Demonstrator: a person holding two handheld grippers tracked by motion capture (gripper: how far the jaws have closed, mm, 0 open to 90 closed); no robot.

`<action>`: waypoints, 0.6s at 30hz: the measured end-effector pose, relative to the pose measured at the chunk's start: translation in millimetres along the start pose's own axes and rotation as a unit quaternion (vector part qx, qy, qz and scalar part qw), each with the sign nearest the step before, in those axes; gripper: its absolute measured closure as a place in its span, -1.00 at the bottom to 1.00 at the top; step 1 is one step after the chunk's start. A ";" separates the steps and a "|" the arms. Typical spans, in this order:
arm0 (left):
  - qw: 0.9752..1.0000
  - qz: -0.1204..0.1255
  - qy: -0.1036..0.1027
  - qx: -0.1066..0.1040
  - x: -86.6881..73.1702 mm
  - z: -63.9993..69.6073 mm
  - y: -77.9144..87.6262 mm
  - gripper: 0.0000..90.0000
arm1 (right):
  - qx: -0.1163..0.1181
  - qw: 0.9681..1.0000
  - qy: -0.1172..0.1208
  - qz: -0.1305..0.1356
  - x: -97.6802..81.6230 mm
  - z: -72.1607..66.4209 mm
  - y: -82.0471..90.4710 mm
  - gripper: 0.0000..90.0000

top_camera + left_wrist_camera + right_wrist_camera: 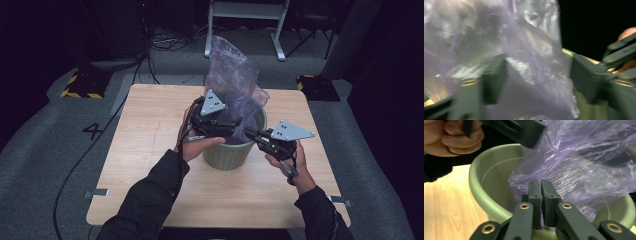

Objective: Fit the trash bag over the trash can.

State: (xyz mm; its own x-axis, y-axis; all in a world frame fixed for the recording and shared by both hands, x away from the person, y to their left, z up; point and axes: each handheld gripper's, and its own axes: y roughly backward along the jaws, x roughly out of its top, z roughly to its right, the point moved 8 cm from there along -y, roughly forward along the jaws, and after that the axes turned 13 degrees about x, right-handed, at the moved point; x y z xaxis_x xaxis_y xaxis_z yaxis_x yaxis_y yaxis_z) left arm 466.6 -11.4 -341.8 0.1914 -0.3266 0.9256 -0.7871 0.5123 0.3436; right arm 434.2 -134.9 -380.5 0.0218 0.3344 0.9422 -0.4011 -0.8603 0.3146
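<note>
A green ribbed bin (230,157) stands in the middle of the wooden table (150,150). A translucent purple plastic bag (232,75) rises crumpled out of it. My left gripper (236,126) hovers over the bin's left rim and is open. In the left gripper view the bag (524,50) fills the gap of that gripper (536,77), one jaw veiled by film. My right gripper (248,133) is at the right rim. Its jaws (541,182) are shut at the bag's lower edge (579,165); I cannot tell whether film is caught.
The bin's inside (499,177) looks bare on the side away from the bag. A hand (454,137) holds the left gripper above the rim. Beyond the table are a metal frame (245,20), cables on grey carpet and black-yellow striped blocks (80,85).
</note>
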 end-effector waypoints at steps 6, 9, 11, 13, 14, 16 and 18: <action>1.000 -0.017 -0.012 0.016 -6.2 -8.0 -11.0 0.85 | -0.004 1.000 -0.002 0.003 0.5 1.3 5.4 0.72; 1.000 0.000 -0.016 0.008 -6.2 -8.9 -5.6 0.99 | -0.011 1.000 -0.004 0.006 3.0 3.2 10.1 0.57; 1.000 0.011 -0.026 0.000 -7.4 -7.0 1.2 0.99 | -0.017 1.000 -0.002 0.010 5.5 5.5 14.5 0.42; 0.999 0.019 -0.036 -0.009 -9.9 -4.0 9.3 0.99 | -0.031 0.999 -0.007 0.014 8.7 10.5 18.8 0.25; 0.999 0.021 -0.039 -0.014 -11.1 -2.8 12.4 0.99 | -0.032 0.999 -0.005 0.014 10.7 12.4 21.1 0.18; 0.998 0.024 -0.048 -0.021 -15.4 -1.3 19.8 0.99 | -0.042 0.999 -0.002 0.011 14.0 16.9 25.3 0.01; 0.998 0.028 -0.049 -0.031 -19.6 -0.3 24.8 0.99 | -0.052 0.999 -0.003 0.017 19.6 22.2 30.7 -0.13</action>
State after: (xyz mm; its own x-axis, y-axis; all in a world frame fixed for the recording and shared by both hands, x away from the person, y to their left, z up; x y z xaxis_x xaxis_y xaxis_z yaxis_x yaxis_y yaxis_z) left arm 443.5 7.9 -351.4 0.0871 -0.3714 0.9244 -0.7561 0.5795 0.3041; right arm 442.7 -163.3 -349.9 0.0113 0.3030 0.9529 -0.4938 -0.8270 0.2688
